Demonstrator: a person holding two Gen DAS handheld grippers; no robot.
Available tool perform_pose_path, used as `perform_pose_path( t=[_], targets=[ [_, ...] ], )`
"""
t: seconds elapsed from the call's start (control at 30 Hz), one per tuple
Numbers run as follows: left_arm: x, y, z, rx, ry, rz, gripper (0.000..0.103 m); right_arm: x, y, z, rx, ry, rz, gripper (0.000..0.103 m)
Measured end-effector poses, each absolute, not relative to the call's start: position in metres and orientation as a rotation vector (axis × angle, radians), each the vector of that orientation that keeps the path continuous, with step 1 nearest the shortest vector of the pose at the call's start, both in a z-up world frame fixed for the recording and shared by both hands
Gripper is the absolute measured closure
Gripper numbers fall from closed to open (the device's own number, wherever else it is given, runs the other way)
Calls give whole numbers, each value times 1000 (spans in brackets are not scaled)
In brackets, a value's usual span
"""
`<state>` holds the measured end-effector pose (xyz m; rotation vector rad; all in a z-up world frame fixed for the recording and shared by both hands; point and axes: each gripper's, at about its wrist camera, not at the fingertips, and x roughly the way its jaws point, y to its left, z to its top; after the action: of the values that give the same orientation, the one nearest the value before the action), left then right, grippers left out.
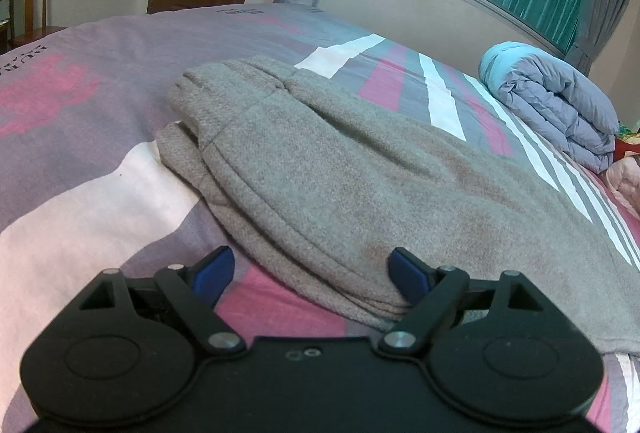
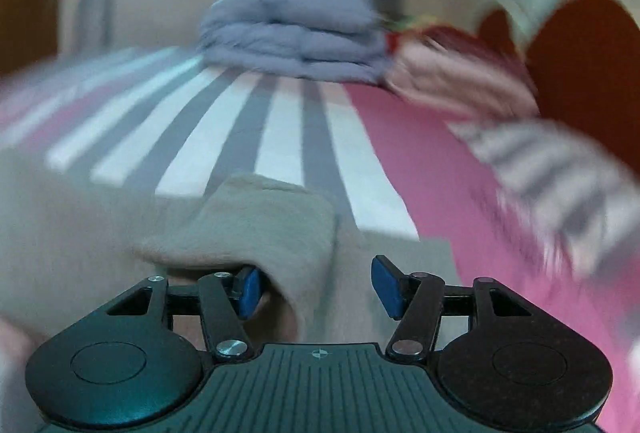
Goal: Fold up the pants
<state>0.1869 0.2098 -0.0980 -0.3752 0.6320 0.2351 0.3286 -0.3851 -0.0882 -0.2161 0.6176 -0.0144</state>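
Your left gripper [image 1: 310, 275] sits wide apart, its right blue pad [image 1: 408, 275] touching the near edge of the grey knitted pants [image 1: 320, 169], which lie folded lengthwise across the bed [image 1: 80, 169] with its pink, grey and white striped cover. Your right gripper [image 2: 316, 285] is spread wide too, the view blurred, a raised fold of the pants draped over its left pad [image 2: 249, 289]. A folded lilac quilt [image 1: 560, 105] lies near the window.

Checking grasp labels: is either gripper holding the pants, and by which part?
Nothing is held. Left gripper and right gripper are both open over the grey pants.
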Motion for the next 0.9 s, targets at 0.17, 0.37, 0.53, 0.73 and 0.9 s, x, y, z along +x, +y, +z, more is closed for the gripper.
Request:
perform_pose_path(
  t=[0.17,0.37,0.53,0.73,0.9],
  targets=[
    [187,209,-98,-374,632,235,24,324,-404,-86,-38,536,26,98],
    [187,210,-98,-371,635,232,24,298,-522,-183,972,605,-155,98],
    [187,210,-98,-369,635,234,24,289,-528,-190,1042,529,-154,97],
    [187,211,-97,-369,636,232,24,285,-542,-180,1058,490,-178,98],
    [188,210,-97,-370,636,233,23,262,-543,-156,1101,430,-139,98]
  ],
)
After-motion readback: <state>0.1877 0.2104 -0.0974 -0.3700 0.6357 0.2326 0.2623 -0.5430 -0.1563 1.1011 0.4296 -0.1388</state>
